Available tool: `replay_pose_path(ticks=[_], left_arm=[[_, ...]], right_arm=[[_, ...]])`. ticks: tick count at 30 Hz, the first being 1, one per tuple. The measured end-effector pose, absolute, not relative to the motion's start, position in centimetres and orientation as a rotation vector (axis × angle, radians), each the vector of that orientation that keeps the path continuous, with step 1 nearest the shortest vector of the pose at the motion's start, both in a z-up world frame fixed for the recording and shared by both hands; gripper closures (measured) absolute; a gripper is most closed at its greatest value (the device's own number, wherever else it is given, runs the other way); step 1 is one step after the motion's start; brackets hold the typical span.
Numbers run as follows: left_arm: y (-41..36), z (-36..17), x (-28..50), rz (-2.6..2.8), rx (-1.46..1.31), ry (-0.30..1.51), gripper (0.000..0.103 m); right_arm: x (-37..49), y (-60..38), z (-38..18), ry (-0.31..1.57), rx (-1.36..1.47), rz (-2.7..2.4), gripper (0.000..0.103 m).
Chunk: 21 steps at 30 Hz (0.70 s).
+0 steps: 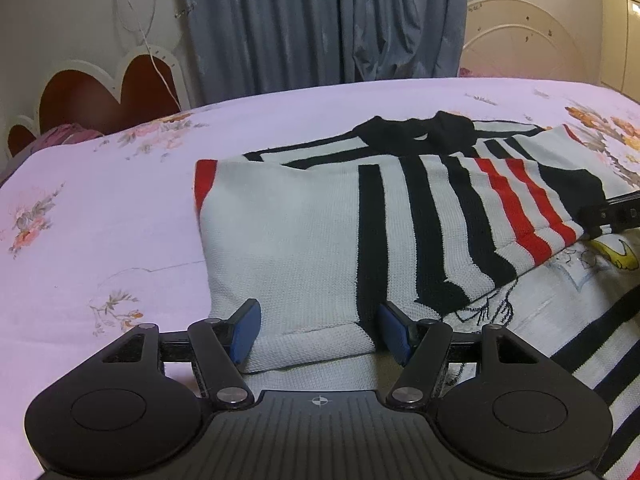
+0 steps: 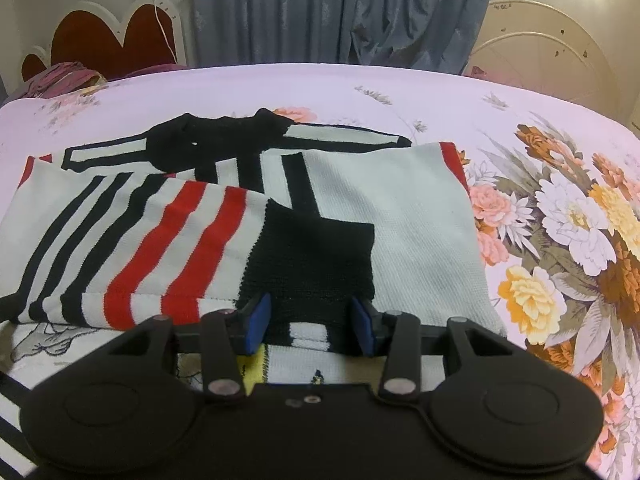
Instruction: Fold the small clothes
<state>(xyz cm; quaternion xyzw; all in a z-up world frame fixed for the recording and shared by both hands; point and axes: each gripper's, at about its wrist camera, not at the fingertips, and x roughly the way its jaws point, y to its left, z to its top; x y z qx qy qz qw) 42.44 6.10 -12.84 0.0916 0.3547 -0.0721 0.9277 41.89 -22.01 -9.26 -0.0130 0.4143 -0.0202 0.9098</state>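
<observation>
A white knit sweater with black and red stripes lies partly folded on the bed. In the left wrist view my left gripper is shut on a near white edge of it, and the knit fills the gap between the blue pads. In the right wrist view my right gripper is shut on the sleeve's black cuff, which lies across the sweater. A dark part of the right gripper shows at the right edge of the left wrist view. A cartoon print shows on the layer underneath.
The pink flowered bedsheet stretches left and far of the sweater, with big printed flowers to its right. A red heart-shaped headboard, grey-blue curtains and a bundle of purple cloth stand beyond the bed.
</observation>
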Motion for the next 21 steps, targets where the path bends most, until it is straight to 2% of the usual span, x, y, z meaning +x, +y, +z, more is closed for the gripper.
replay_pose_path(ticks=[7,17,19,20,21], left_arm=[[6.3,-12.4,42.3,-0.136,0.179,0.747,0.039],[5.2,-12.7,42.3,-0.106,0.225,0.738,0.038],[5.3,-11.7,42.1,-0.098,0.226,0.75,0.037],[5.5,-10.9,41.4,-0.077,0.218,0.735,0.031],[6.0,-10.1,40.3,-0.047,0.211,0.703,0.011]], right_arm=[[41.5,-20.8,-8.6,0.865,-0.089,-0.041,0.064],[41.5,-21.5,-9.5,0.837,-0.095,-0.014,0.062],[41.6,-21.7,-8.9,0.857,-0.082,-0.008,0.059],[41.3,-22.1,-8.3,0.862,-0.054,-0.01,0.056],[40.3,-23.0,-7.4,0.838,-0.005,-0.004,0.056]])
